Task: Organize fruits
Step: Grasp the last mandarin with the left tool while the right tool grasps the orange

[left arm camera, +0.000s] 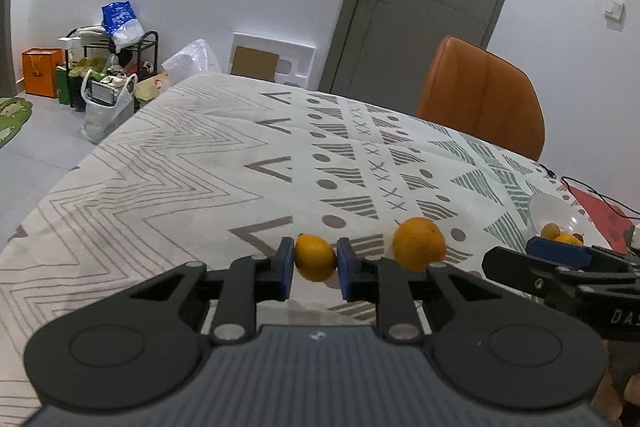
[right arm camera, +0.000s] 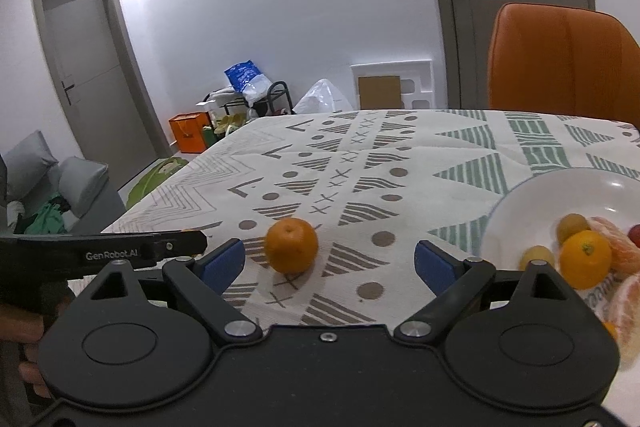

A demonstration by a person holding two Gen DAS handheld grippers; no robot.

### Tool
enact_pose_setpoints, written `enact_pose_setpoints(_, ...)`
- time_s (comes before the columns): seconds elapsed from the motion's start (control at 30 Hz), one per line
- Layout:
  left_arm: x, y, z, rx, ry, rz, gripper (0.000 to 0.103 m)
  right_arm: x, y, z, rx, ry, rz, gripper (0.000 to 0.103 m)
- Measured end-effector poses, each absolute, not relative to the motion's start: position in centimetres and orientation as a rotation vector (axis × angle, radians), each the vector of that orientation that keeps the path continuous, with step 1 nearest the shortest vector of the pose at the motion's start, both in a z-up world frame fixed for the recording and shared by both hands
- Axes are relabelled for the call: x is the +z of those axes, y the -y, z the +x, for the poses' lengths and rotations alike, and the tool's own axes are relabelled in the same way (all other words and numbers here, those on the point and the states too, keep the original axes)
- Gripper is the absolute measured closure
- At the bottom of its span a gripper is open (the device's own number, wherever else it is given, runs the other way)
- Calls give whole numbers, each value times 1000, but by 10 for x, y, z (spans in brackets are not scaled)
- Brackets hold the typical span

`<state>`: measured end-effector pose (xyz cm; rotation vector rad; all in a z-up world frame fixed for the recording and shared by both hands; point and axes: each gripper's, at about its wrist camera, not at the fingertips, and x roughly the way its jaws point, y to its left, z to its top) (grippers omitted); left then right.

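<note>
Left wrist view has it: a small orange fruit [left arm camera: 315, 258] sits pinched between the blue pads [left arm camera: 285, 265] of the left gripper [left arm camera: 315, 269], jaws clamped tight on its two sides, low over the patterned tablecloth [left arm camera: 192, 163]. Just to its right a larger orange [left arm camera: 419, 243] rests on the cloth on its own, untouched. Farther right stands the white bowl [left arm camera: 554, 213], already carrying several fruits, with the right gripper [left arm camera: 560, 255] reaching in from that side in front of it. From the right wrist camera the right gripper [right arm camera: 330, 261] shows its blue pads [right arm camera: 224, 261] spread wide, nothing between them but cloth, and the larger orange [right arm camera: 291, 245] lies ahead, nearer the left pad. The bowl [right arm camera: 532, 195] sits close on the right, holding an orange, small yellowish fruits and peeled segments. Plenty of bare cloth stretches beyond both fruits to the table's far edge, where an orange chair [right arm camera: 560, 63] is tucked in; the left edge drops to the floor. Both grippers tilt downward toward the table, and a hand [right arm camera: 24, 347] shows at the lower left under the left gripper's body.
</note>
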<state>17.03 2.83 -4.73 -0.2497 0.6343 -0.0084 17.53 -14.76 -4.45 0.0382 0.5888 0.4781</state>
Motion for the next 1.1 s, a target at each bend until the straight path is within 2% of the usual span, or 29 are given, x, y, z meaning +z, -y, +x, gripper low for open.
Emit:
enact_pose_setpoints(0.67, -39, -81, 149, 101, -600, -298, 82, -59, 104, 194, 517, -611, -4, 12)
enact_pose_setpoints(0.8, -40, -86, 146, 112, -598, -306, 82, -62, 96, 199, 528, -624, -14, 16)
enact_pose_setpoints(0.83, -40, -85, 147, 114, -600, -307, 82, -63, 95, 201, 530, -627, -16, 19)
enact_pose_setpoints(0.9, -40, -85, 147, 114, -601, -309, 82, -66, 92, 204, 533, -643, -24, 40)
enact_pose_setpoints(0.93, -40, -84, 147, 112, -601, -309, 82, -68, 92, 205, 533, -657, -28, 62)
enact_pose_setpoints(0.97, -40, -84, 147, 110, -600, -308, 82, -70, 92, 205, 519, -670, -34, 65)
enact_pose_setpoints(1.1, -40, -81, 148, 100, -596, -308, 82, -69, 100, 199, 534, -672, -6, 66)
